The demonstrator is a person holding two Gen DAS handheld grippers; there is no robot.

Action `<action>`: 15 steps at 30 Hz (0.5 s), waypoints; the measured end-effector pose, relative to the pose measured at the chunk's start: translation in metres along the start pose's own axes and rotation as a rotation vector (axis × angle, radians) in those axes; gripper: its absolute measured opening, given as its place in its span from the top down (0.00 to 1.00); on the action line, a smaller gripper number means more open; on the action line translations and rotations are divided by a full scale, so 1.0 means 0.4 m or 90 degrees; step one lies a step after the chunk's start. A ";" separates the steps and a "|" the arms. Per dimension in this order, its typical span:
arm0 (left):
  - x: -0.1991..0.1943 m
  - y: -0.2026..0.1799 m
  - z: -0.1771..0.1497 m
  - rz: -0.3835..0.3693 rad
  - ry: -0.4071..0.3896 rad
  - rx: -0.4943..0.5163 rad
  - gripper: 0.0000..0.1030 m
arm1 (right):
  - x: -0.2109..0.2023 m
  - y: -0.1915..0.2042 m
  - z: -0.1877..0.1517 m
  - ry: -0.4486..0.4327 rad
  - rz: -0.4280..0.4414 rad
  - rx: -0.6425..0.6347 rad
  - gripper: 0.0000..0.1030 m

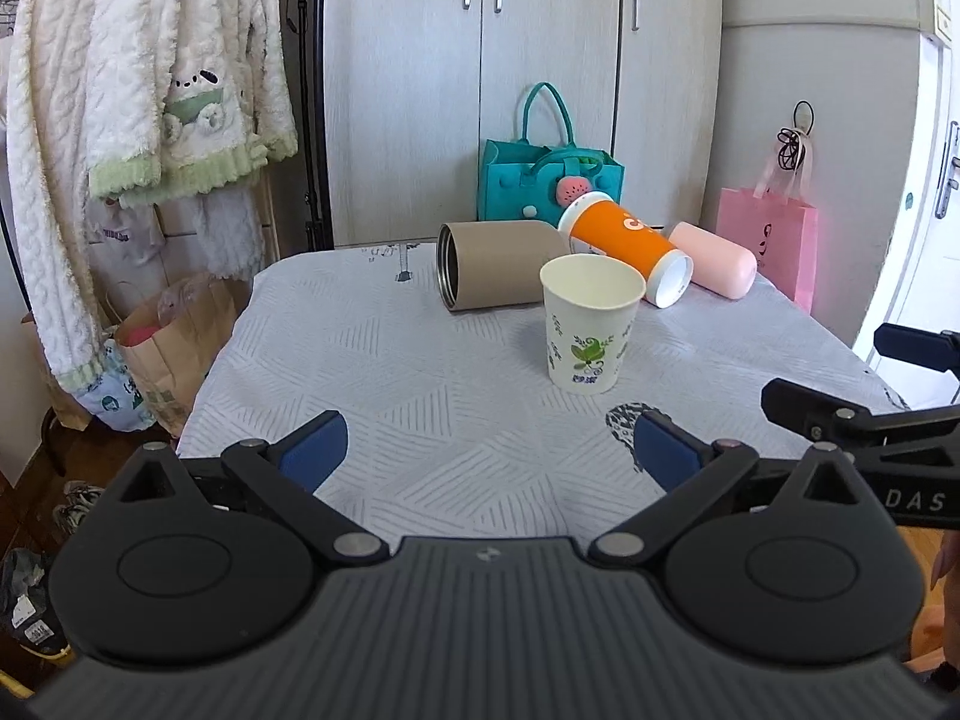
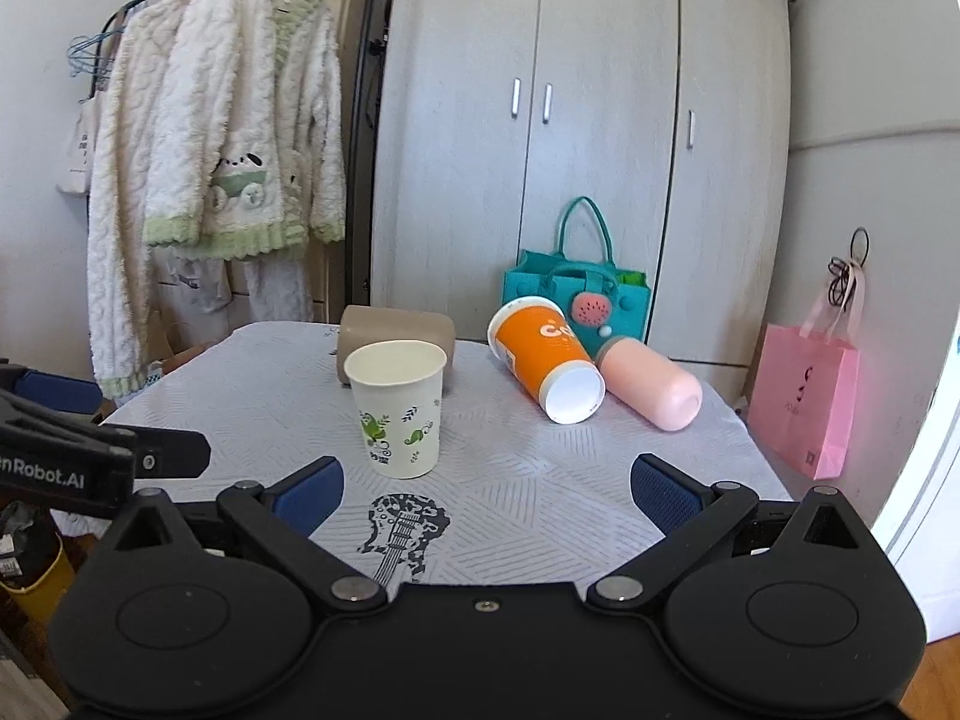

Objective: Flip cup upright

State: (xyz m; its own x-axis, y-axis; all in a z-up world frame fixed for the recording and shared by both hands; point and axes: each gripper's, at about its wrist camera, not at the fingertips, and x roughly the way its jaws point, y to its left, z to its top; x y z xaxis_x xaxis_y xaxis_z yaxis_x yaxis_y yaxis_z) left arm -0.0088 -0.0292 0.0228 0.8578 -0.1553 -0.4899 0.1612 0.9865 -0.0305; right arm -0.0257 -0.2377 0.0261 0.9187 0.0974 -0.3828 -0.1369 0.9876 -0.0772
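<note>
A white paper cup [image 1: 591, 324] with a green leaf print stands upright, mouth up, near the middle of a table [image 1: 420, 408] covered in a pale patterned cloth. That much of the job looks done. Behind it three more containers lie on their sides: a tan canister [image 1: 501, 264], an orange cup [image 1: 624, 246] whose rim end is propped up at the back and whose white base points toward the cameras, and a pink tumbler [image 1: 714, 258] touching the orange one. If these count, they are yet to be righted.

The left gripper [image 1: 489, 450] hangs over the near edge of the table, blue fingers spread wide and holding nothing. The right gripper [image 2: 486, 483] sits alongside it above a guitar print [image 2: 402, 528] on the cloth, its fingers likewise parted and empty. Neither touches a cup.
</note>
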 end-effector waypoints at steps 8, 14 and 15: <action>0.031 0.011 -0.005 0.001 -0.008 0.002 0.00 | 0.047 -0.006 -0.002 0.008 -0.023 0.016 0.00; 0.046 0.024 -0.012 0.018 -0.005 -0.001 0.00 | 0.058 -0.007 -0.009 0.019 -0.024 0.029 0.00; 0.047 0.025 -0.014 0.018 -0.004 -0.002 0.00 | 0.058 -0.007 -0.010 0.022 -0.024 0.028 0.00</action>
State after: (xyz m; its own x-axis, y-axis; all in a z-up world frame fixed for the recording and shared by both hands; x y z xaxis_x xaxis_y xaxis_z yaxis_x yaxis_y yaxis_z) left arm 0.0061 -0.0218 0.0083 0.8648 -0.1277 -0.4855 0.1356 0.9906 -0.0190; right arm -0.0057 -0.2385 0.0136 0.9096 0.0562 -0.4117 -0.0847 0.9951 -0.0515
